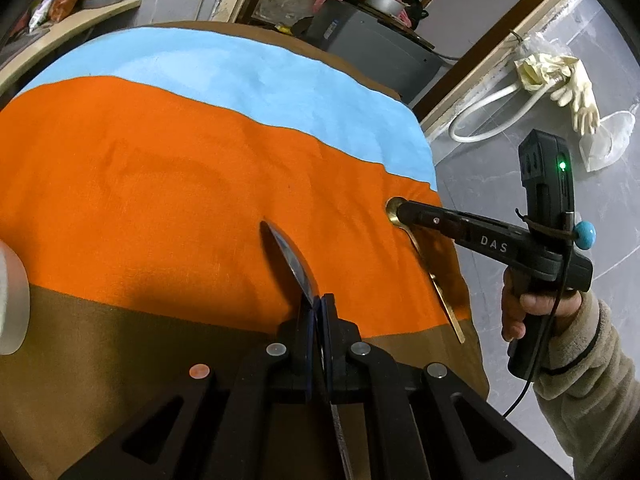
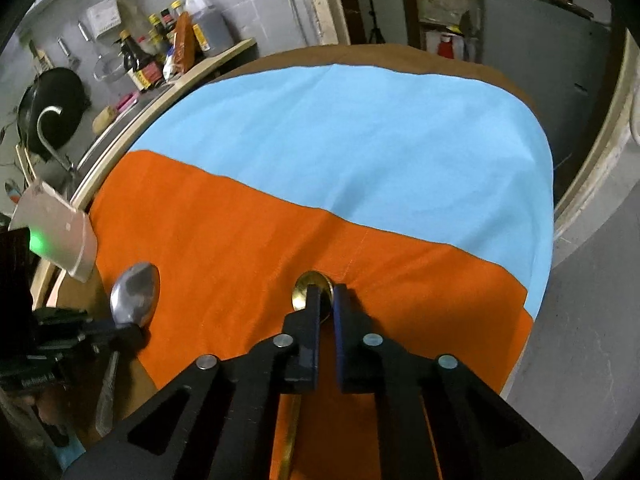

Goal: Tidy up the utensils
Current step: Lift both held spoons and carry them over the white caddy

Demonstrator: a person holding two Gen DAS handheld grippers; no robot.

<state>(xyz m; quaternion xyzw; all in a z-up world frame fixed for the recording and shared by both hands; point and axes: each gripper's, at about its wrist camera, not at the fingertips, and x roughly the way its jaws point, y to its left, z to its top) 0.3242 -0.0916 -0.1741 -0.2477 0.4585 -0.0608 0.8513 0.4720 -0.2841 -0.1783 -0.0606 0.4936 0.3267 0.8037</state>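
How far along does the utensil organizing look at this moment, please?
Nothing looks put away yet. In hand: the left gripper is shut on a silver spoon, and the right gripper is closed at the neck of a gold spoon that lies on the orange cloth. Left: both spoons need carrying to a final place; no holder is clearly visible.

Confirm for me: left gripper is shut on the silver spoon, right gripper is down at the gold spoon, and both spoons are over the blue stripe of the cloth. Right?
Not quite: the stripe is wrong. Both spoons are over the orange stripe, not the blue one beyond it, as the right wrist view shows. The rest holds: the left gripper is shut on the silver spoon, and the right gripper is down at the gold spoon.
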